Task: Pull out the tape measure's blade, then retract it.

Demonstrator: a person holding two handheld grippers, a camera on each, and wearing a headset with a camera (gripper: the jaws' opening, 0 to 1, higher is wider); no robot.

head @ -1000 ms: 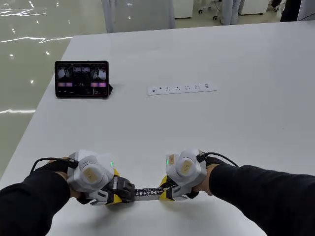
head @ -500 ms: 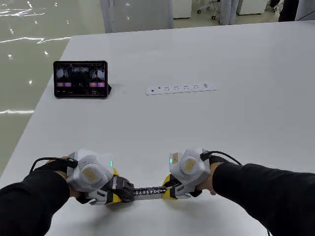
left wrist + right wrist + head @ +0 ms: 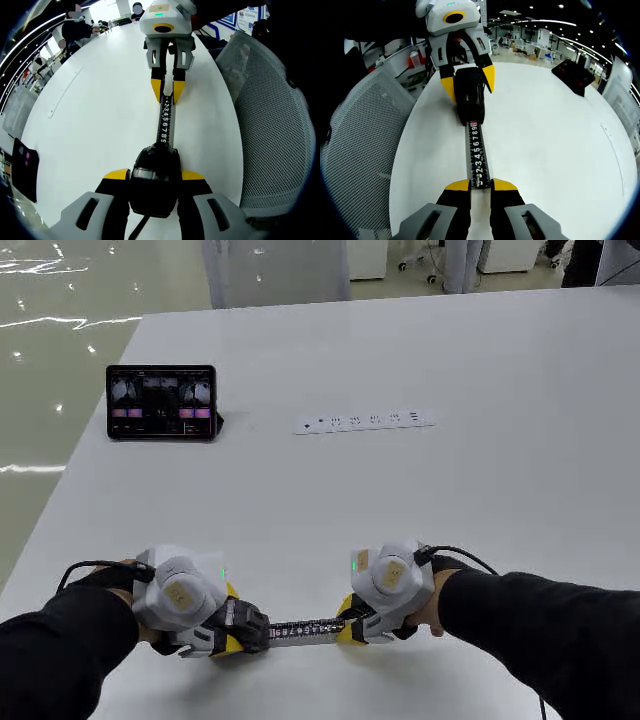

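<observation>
more blade out than before

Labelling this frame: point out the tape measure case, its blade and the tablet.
tape measure case (image 3: pixel 154 181), left gripper view, black housing top
blade (image 3: pixel 476 150), right gripper view, numbered middle
tablet (image 3: pixel 162 400), head view, screen centre

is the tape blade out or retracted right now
Out, partly: the blade runs from the case held in the left gripper to the right gripper, its printed numbers showing.

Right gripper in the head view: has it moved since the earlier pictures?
Yes. Against the power strip, the right gripper has moved rightward, lengthening the exposed blade.
</observation>
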